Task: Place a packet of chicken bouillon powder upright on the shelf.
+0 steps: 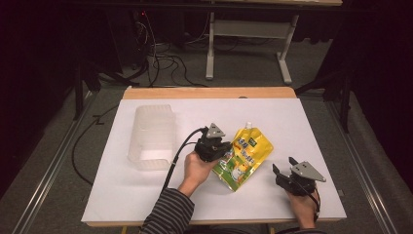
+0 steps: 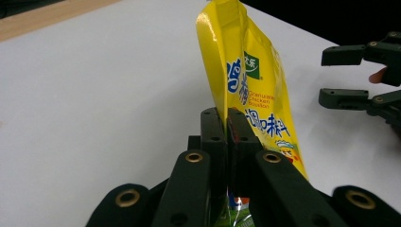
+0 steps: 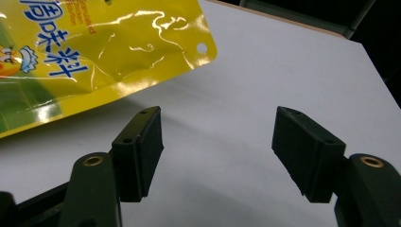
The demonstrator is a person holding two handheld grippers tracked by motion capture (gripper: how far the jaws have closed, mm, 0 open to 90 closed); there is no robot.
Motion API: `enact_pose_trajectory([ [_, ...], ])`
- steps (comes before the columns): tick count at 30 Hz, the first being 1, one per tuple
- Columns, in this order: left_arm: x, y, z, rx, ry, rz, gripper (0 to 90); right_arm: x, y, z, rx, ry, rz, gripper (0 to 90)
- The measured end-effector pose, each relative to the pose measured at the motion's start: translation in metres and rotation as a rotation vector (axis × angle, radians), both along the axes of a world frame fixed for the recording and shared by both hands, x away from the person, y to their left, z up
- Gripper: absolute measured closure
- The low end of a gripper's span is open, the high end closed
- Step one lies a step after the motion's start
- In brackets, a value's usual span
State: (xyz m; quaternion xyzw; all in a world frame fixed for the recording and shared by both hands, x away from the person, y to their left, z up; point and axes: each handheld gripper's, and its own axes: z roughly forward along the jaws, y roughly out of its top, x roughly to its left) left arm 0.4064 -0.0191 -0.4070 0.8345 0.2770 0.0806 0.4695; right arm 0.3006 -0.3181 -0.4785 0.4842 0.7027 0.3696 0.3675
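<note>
The yellow spouted pouch [image 1: 244, 157] is clamped at its edge by the left gripper [image 2: 227, 124]. The right gripper [image 3: 217, 151] is held wide apart and empty beside it on the white table [image 1: 302, 126].

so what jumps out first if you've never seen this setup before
The bright yellow pouch at the middle of the white table catches the eye first, pinched at its edge by the left gripper. To its left lies a clear plastic container. Near the front right edge, the right gripper rests with its fingers spread and nothing between them.
</note>
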Motion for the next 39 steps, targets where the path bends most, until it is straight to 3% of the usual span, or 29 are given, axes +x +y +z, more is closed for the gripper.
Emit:
enact_pose_trajectory([
  [16, -0.015, 0.024, 0.023, -0.061, -0.072, -0.002, 88.1, 0.0, 0.0, 0.0, -0.003, -0.003, 0.0, 34.5],
  [30, -0.032, 0.071, 0.046, -0.154, -0.129, 0.051, 88.2, 0.0, 0.001, 0.0, -0.01, -0.006, -0.003, 34.5],
  [39, -0.037, 0.093, 0.051, -0.181, -0.15, 0.088, 88.2, 0.0, 0.001, 0.0, -0.008, -0.005, -0.003, 34.4],
])
